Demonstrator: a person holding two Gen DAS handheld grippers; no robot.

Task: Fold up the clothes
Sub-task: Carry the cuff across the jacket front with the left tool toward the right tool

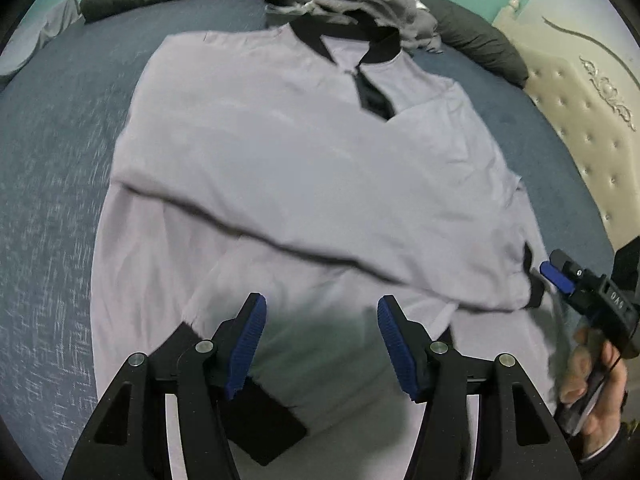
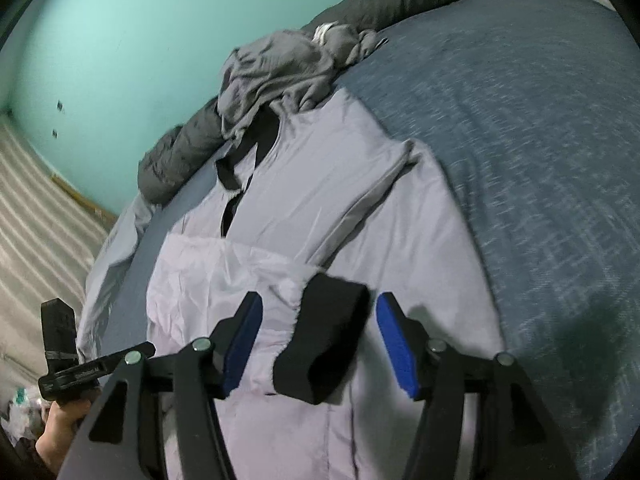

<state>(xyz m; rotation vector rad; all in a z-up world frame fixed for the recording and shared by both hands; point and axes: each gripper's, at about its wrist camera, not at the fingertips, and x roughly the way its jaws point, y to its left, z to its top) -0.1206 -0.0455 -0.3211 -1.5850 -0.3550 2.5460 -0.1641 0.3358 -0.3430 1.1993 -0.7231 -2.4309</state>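
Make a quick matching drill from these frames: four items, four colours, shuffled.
Items:
1. shirt
2. collar
3. bedspread
4. wall

Colours:
A. black
B. teal
C. pale lavender
D. mottled blue

Pairs: 1-C, 2-A, 3-D, 4-B

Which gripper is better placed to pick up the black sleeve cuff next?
Right. The right gripper is open with a black cuff lying directly between its fingers. The left gripper, also open, frames only plain shirt fabric.
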